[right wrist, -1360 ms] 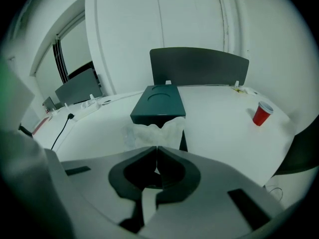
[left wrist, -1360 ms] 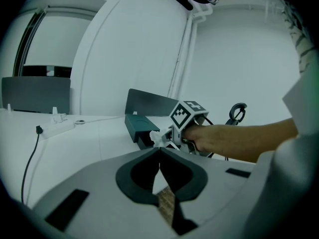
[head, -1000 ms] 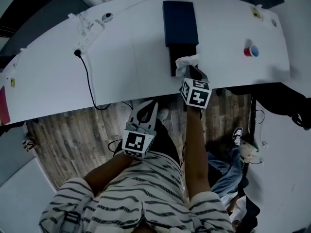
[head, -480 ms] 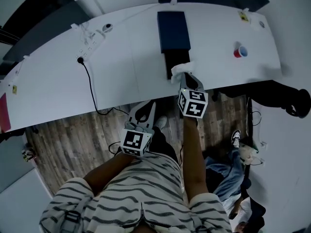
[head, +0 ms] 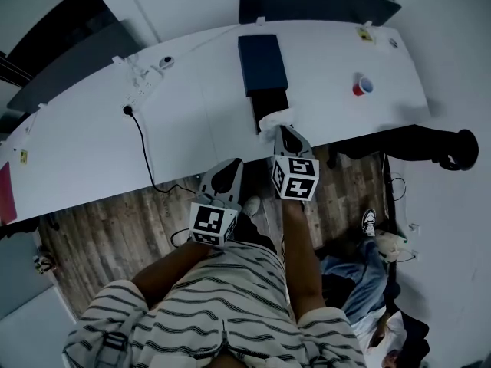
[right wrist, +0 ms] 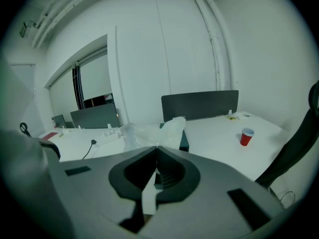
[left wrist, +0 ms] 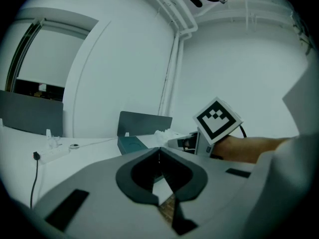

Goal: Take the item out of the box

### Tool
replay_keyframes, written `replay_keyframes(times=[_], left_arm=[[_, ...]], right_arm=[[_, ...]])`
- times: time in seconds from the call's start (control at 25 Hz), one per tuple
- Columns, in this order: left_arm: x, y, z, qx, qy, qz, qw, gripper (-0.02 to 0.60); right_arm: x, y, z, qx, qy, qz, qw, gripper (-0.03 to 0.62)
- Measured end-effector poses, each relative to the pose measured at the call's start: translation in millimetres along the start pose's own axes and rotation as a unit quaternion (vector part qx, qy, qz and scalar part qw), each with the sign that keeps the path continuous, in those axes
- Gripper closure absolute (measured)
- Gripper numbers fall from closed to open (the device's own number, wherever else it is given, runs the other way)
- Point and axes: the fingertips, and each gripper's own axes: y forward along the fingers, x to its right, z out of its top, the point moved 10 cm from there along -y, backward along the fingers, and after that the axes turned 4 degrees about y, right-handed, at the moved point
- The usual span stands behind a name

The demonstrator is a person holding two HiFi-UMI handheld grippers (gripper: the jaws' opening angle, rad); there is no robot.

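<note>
A dark blue box (head: 262,61) lies on the white table (head: 184,106), and its black inner tray (head: 270,104) is slid out toward me. My right gripper (head: 281,132) hovers at the tray's near end, over the table edge. It is shut on a crumpled white plastic-wrapped item (head: 275,119). In the right gripper view the wrap (right wrist: 152,132) bulges just past the closed tips (right wrist: 157,147), with the box (right wrist: 184,141) behind. My left gripper (head: 227,173) hangs below the table edge, shut and empty. Its own view shows the box (left wrist: 130,144) and the right gripper (left wrist: 179,142).
A red cup (head: 362,86) stands at the table's right. A power strip (head: 138,89) and black cable (head: 143,140) lie at the left. A dark partition (head: 314,2) runs along the far edge. A black chair (head: 433,140) stands at the right, and a shoe (head: 371,219) lies on the wooden floor.
My right gripper has drawn back toward me with the white item, from over the tray to the table's near edge. The left gripper stays put.
</note>
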Motion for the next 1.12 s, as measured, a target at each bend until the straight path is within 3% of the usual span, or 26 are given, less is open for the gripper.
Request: replay_keyframes(times=[0.36, 1.12], left_arm=[[8, -6, 10, 0.014, 0.012, -0.031, 0.9994, 0.557], [16, -14, 34, 0.04, 0.062, -0.039, 0.9965, 0.555]], right_arm=[[-14, -36, 0, 0.037, -0.011, 0.005, 0.999, 0.576], [-33, -95, -10, 0.108, 0.004, 0.005, 0.994, 0.576]])
